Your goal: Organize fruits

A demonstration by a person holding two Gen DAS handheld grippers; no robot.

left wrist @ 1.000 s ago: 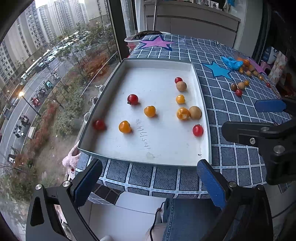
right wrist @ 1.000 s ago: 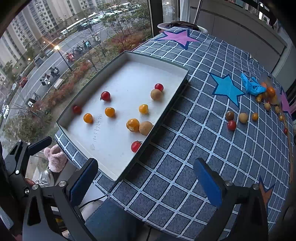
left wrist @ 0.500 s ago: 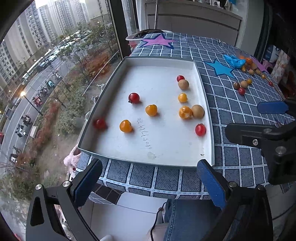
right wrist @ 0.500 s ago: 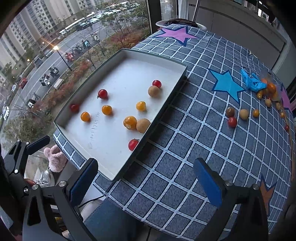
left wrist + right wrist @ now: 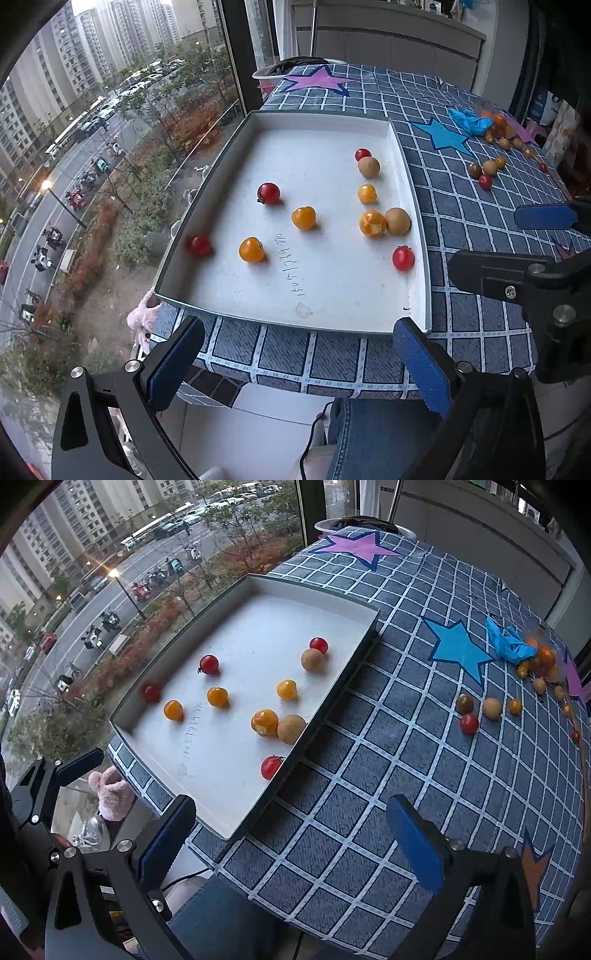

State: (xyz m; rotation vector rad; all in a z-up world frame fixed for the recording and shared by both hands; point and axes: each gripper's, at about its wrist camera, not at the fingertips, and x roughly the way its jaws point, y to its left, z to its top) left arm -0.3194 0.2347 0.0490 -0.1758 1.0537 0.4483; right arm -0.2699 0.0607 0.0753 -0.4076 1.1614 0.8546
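1. A white tray (image 5: 325, 122) with a dark rim sits at the window-side edge of a table under a blue checked cloth (image 5: 369, 782).
2. The tray holds 10 small fruits: 4 red, 4 orange, 2 brown.
3. Along its right wall, from far to near: a red tomato (image 5: 362, 154), touching or just beside a brown fruit (image 5: 368, 167); an orange one (image 5: 367, 193); an orange fruit (image 5: 372, 223) touching a second brown fruit (image 5: 397, 221); and a red tomato (image 5: 403, 258) near the wall.
4. In the middle lie a red tomato (image 5: 268, 193) and 2 orange fruits (image 5: 303, 218), (image 5: 252, 250).
5. A red tomato (image 5: 198, 245) rests against the left wall.
6. Handwritten marks (image 5: 290, 264) run across the tray floor.
7. Out on the cloth, well apart from the tray, is a group of 4: a dark brown fruit (image 5: 464, 703), a red tomato (image 5: 469, 723), a tan fruit (image 5: 492, 708) and a small orange one (image 5: 515, 706).
8. Farther right, more fruit (image 5: 543, 664) lies heaped beside a crumpled blue glove (image 5: 508, 642).
9. The left gripper (image 5: 295, 363) hangs off the table's near edge, in front of the tray, jaws spread wide with nothing between them.
10. The right gripper (image 5: 291, 836) hovers over the cloth by the tray's near right corner, jaws likewise spread and empty.
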